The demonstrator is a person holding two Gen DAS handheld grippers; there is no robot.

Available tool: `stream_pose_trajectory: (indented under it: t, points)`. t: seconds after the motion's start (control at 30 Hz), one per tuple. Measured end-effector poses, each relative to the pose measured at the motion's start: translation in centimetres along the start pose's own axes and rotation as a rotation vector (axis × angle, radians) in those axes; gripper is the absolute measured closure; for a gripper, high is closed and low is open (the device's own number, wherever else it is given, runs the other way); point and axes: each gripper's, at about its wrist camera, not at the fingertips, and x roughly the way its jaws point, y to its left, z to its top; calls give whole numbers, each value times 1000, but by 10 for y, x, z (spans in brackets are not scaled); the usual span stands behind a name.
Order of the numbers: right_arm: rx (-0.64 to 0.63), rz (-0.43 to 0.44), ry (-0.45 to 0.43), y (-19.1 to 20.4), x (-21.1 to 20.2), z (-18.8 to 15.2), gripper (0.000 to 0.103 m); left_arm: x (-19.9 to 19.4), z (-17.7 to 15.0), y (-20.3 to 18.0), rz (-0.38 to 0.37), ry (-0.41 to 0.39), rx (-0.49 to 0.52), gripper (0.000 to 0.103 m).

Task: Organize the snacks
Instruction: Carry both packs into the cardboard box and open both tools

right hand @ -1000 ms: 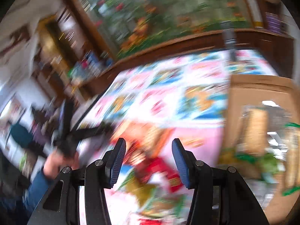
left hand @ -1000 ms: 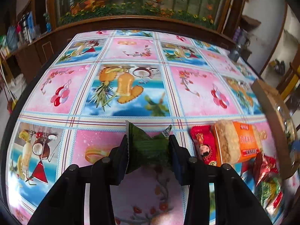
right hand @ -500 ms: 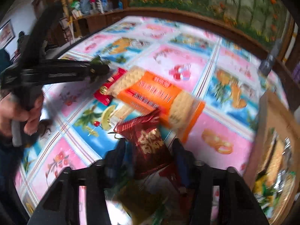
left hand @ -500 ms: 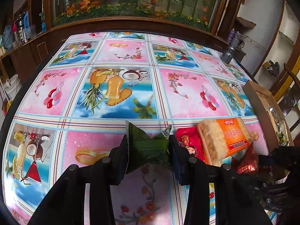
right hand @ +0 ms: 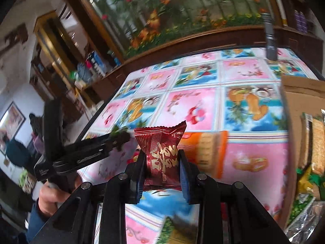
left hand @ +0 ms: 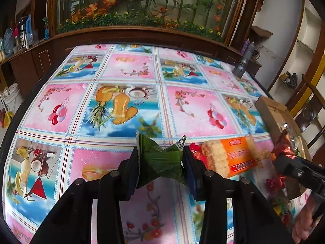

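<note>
A green packet (left hand: 160, 160) is clamped between the left gripper (left hand: 160, 162) fingers, its lower end hidden. A red packet (right hand: 161, 152) is pinched by the right gripper (right hand: 162, 170); the orange pack (right hand: 205, 152) beyond is blurred.

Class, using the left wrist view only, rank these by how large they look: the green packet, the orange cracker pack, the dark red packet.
1. orange cracker pack
2. green packet, though nearness to the camera inflates it
3. dark red packet, partly hidden
</note>
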Motion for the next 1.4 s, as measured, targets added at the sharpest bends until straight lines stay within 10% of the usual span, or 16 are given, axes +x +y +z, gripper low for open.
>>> stream_pose_trajectory:
  t: [0.5,1.4]
  points:
    - [34,-111,-125,-14,-26,11,71,-27,-11,-65,13,-193,183,63]
    - [290,-213,-251,-96,-82,30,71,-24,-26,-94,93,-222,329,63]
